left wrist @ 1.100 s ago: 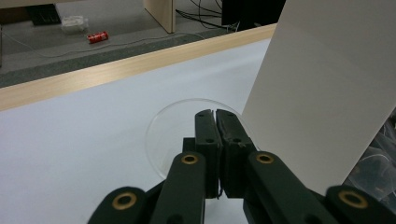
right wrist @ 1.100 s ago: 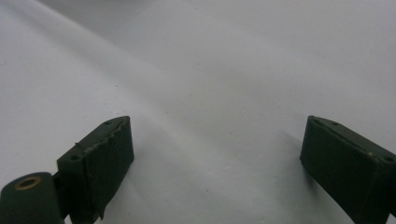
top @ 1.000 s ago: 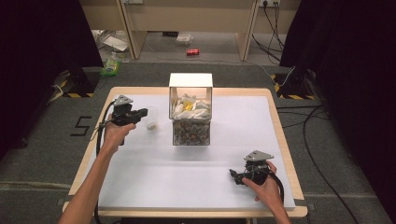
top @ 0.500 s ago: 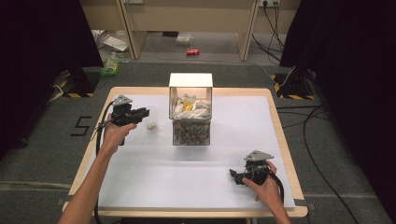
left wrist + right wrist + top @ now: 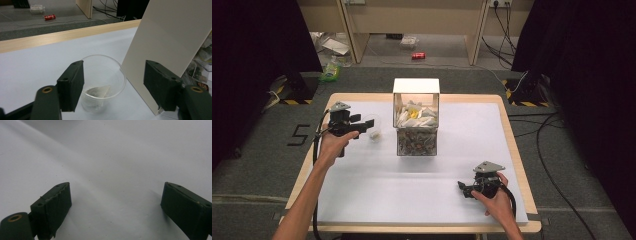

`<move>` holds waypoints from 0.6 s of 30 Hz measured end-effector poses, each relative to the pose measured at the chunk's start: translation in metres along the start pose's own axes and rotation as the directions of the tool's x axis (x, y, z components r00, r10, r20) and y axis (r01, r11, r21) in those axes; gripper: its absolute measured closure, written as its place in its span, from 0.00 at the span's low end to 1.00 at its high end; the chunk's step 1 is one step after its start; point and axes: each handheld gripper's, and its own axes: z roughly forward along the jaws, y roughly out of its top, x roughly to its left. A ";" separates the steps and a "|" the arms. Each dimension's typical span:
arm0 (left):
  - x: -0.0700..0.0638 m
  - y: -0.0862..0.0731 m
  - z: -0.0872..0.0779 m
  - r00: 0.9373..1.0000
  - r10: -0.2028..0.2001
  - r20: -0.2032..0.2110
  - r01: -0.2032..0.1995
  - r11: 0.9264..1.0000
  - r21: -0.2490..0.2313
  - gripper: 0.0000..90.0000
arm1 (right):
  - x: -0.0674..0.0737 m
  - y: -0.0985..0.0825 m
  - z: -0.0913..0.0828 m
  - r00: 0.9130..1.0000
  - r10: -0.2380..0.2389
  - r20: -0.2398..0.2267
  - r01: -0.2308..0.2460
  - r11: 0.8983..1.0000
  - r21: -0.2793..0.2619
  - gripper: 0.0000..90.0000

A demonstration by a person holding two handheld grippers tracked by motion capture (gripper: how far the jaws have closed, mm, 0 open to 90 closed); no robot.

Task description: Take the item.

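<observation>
Our left gripper [image 5: 113, 85] has just been opening its jaws, and they now stand spread with nothing pressed between the pads. Below and just beyond them sits the clear plastic cup [image 5: 103, 80], upright on the white table cover [image 5: 32, 67], with a small tea-bag-like sachet [image 5: 98, 91] lying at its bottom. We judge the jaws hang over the cup's mouth because the sachet was meant to drop straight in: it lies inside the cup, under the gap between the pads and touching neither. In the high view the cup [image 5: 373, 128] stands just beside the clear box [image 5: 416, 125], which is full of similar sachets, so the supply and the target are kept near each other, probably to keep each carry short. Our right gripper [image 5: 115, 205] rests low on the cover near the table's right front, well apart from the cup, jaws spread and empty; it seems parked out of the way.
</observation>
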 end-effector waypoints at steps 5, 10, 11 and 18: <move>-0.005 0.000 -0.005 1.000 0.006 -0.008 -0.006 1.000 -0.006 0.17 | 0.000 0.000 0.000 1.000 -0.002 0.000 0.002 1.000 0.000 0.12; -0.009 -0.002 -0.011 1.000 0.011 0.006 -0.011 1.000 -0.019 0.16 | 0.000 0.000 0.000 1.000 0.000 0.000 0.000 1.000 0.000 0.12; -0.009 -0.002 -0.011 1.000 0.011 0.006 -0.011 1.000 -0.019 0.16 | 0.000 0.000 0.000 1.000 0.000 0.000 0.000 1.000 0.000 0.12; -0.012 -0.007 -0.020 1.000 0.002 0.016 -0.002 1.000 -0.027 0.16 | 0.000 0.000 0.000 1.000 0.000 -0.001 0.000 1.000 0.001 0.12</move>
